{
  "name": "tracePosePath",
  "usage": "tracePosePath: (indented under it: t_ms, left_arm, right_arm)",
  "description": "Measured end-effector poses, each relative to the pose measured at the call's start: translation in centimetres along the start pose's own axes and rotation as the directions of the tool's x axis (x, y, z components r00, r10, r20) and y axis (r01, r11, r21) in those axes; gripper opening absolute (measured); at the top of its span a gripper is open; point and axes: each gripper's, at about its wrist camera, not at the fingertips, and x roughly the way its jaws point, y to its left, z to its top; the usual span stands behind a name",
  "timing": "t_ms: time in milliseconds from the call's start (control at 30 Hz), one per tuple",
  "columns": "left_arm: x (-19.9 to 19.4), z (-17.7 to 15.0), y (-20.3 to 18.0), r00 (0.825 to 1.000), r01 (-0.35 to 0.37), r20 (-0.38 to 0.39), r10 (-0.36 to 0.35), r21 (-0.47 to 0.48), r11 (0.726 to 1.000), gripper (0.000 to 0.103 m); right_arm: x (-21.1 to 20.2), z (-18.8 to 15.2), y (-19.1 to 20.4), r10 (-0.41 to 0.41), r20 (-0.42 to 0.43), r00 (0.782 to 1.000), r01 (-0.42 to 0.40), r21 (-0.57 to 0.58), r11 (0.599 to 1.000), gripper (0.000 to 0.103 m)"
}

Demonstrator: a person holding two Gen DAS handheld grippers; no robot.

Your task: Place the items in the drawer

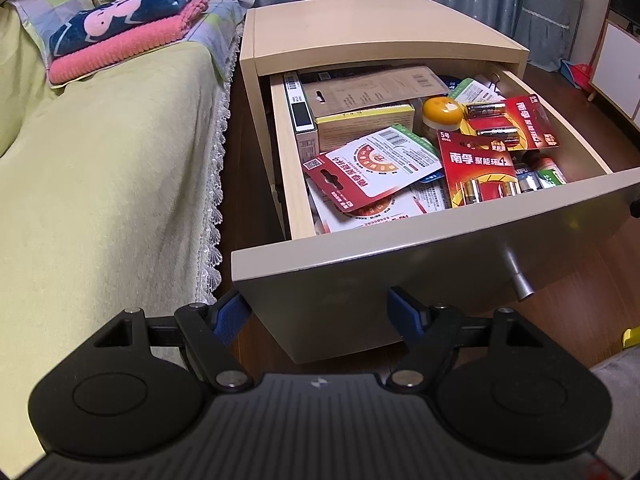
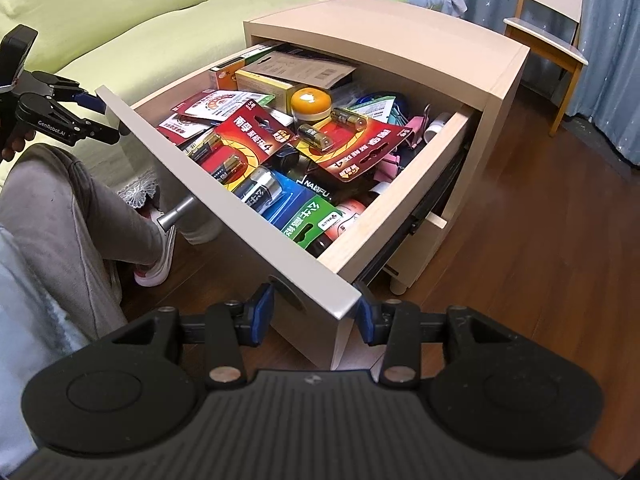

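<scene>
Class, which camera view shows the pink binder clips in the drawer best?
The right wrist view: the pink binder clips show against the open drawer's right wall. The left wrist view shows none of their pink, only perhaps a wire handle.

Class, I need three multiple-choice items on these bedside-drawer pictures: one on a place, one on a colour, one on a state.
1. Where is the folded pink blanket?
A. on the bed
B. in the drawer
C. on the floor

2. What colour is the lid of the small round jar in the drawer?
A. blue
B. orange
C. white

3. How is the left hand-held gripper?
A. shut on a battery pack
B. open and empty
C. shut on the knob

Key: 1 A, it lies under a dark blanket on the bed; 2 B, the lid is orange; 3 B, its fingers stand apart, holding nothing.
</scene>
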Motion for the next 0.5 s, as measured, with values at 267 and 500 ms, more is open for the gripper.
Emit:
tracePosePath:
  t_ms: [267,500]
  left_arm:
    - [-0.36,-0.14,0.18,1.0,0.001,0.006,-0.001,-0.003,1.0,0.075]
    - [-0.37,0.08,0.38,1.0,0.001,0.009,-0.001,-0.007,1.0,0.075]
  right_arm:
    - [-0.37,-0.26,0.25,-0.008,0.008,1.0,0.008,-0.007,1.0,0.038]
    - [-0.44,-0.26,0.28,-0.015,0.013,1.0,0.015,-0.01,1.0,0.038]
